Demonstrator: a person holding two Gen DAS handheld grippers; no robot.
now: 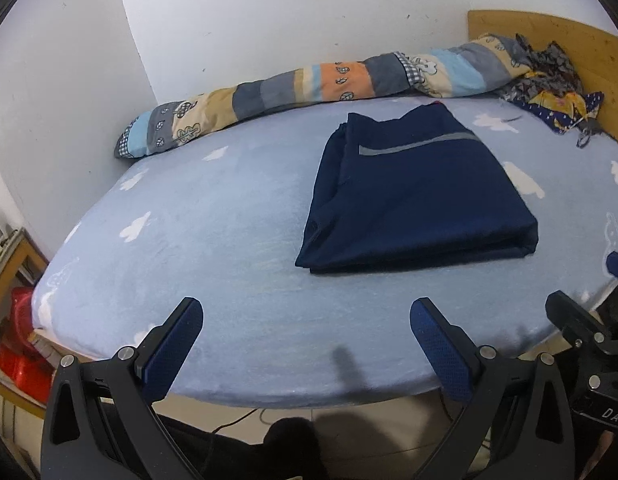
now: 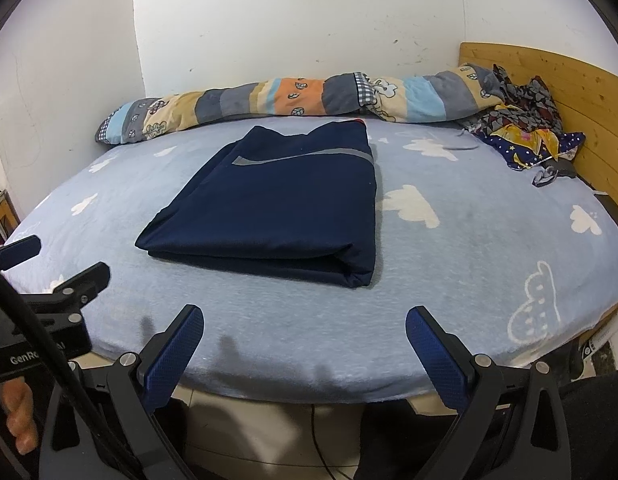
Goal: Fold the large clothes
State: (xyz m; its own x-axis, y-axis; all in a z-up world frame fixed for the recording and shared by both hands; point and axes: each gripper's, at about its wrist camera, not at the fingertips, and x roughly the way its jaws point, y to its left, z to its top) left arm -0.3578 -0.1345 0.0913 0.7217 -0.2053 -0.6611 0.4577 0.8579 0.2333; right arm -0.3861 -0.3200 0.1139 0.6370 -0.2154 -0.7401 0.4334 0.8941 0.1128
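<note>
1. On the bed (image 1: 213, 240), the navy garment (image 1: 413, 196) is lying folded into a thick rectangle, right of centre in the left view, with a grey stripe across its top layer. You are holding both tools back at the near edge, well apart from it.
2. You are keeping the left hand-held gripper (image 1: 305, 344) spread wide and empty; the right hand-held gripper (image 2: 305, 348) is likewise wide and holding nothing.
3. Judging by the stacked layers at the near edge, the folding is looking nearly finished. What is left is probably one more halving or a tidy-up.
4. If you are halving it, be aiming each gripper at a near corner, one per side, and be pinching all the layers together, not just the top one.
5. The left edge is looking looser, with layers fanning out there, so be squaring that side first.
6. Be lifting low and moving both hands evenly, since the fabric is likely to slide and the stack to skew.
7. Be staying clear of the rolled quilt (image 2: 269, 100) and the clothes pile (image 2: 525, 128) by the headboard (image 2: 581, 92).
</note>
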